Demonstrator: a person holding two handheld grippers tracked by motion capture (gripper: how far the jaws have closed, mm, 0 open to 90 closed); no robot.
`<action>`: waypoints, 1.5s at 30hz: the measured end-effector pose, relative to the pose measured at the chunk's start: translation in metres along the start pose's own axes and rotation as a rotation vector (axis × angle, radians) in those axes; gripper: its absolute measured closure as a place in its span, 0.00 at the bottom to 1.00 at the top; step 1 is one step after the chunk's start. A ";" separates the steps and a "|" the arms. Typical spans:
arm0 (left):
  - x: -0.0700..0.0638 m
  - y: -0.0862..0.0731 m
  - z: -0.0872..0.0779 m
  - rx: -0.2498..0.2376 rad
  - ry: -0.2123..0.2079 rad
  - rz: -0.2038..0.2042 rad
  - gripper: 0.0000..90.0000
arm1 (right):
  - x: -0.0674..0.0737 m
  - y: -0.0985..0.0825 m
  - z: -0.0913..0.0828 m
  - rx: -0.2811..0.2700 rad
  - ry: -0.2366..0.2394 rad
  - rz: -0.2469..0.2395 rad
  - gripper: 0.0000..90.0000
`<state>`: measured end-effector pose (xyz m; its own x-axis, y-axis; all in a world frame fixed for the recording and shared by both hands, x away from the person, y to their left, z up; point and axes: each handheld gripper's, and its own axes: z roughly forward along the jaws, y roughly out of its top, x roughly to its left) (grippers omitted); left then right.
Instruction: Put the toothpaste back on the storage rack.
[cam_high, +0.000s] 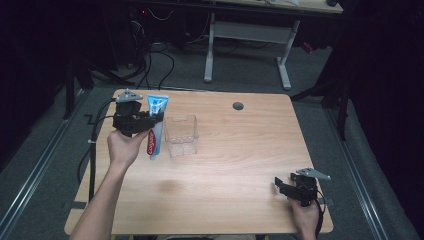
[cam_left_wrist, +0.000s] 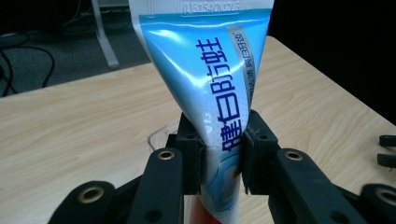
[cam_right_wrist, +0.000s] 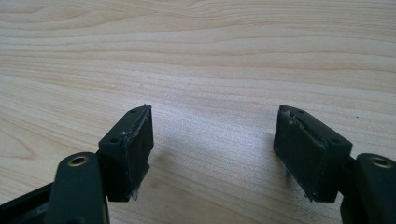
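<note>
Left gripper (cam_high: 150, 121) clamped on a toothpaste tube (cam_high: 156, 127), pads squeezing it across the middle of the body; in the left gripper view the tube (cam_left_wrist: 219, 93) stands between the two black jaws, crimped flat end up, blue-and-white with dark blue Chinese lettering, red band toward the cap end below the pads. In the high view the tube sits at the far left part of the wooden table (cam_high: 240, 150), crimp end pointing away from the person, red logo end toward them; looks lifted off the surface, but the angle is too flat to be sure. A clear plastic box (cam_high: 181, 135), open top, stands just beside the tube on its right, not touching as far as visible. Left hand (cam_high: 122, 147) wraps the gripper body, cable trailing off the table's left edge. Right gripper (cam_high: 281, 186) rests at the near right corner, well apart from tube and box, held by the right hand (cam_high: 305, 215); its jaws stand wide with nothing but bare wood grain (cam_right_wrist: 210, 70) between them. Round grommet hole (cam_high: 238, 106) near the table's far edge
</note>
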<state>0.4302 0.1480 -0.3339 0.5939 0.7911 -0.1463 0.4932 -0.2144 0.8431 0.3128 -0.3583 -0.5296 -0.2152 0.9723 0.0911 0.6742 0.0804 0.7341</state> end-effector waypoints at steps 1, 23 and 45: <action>-0.002 0.001 0.000 -0.003 0.004 0.007 0.81 | 0.000 0.000 0.000 0.000 0.000 0.000 0.32; -0.014 0.031 0.018 -0.046 -0.004 0.055 0.81 | 0.000 0.000 0.000 0.000 0.000 -0.001 0.32; -0.010 0.044 0.047 -0.088 -0.010 0.012 0.80 | 0.000 0.000 0.000 -0.001 0.001 0.000 0.32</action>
<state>0.4753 0.1036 -0.3195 0.6063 0.7827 -0.1405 0.4283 -0.1726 0.8870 0.3125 -0.3583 -0.5296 -0.2162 0.9720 0.0919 0.6734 0.0803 0.7349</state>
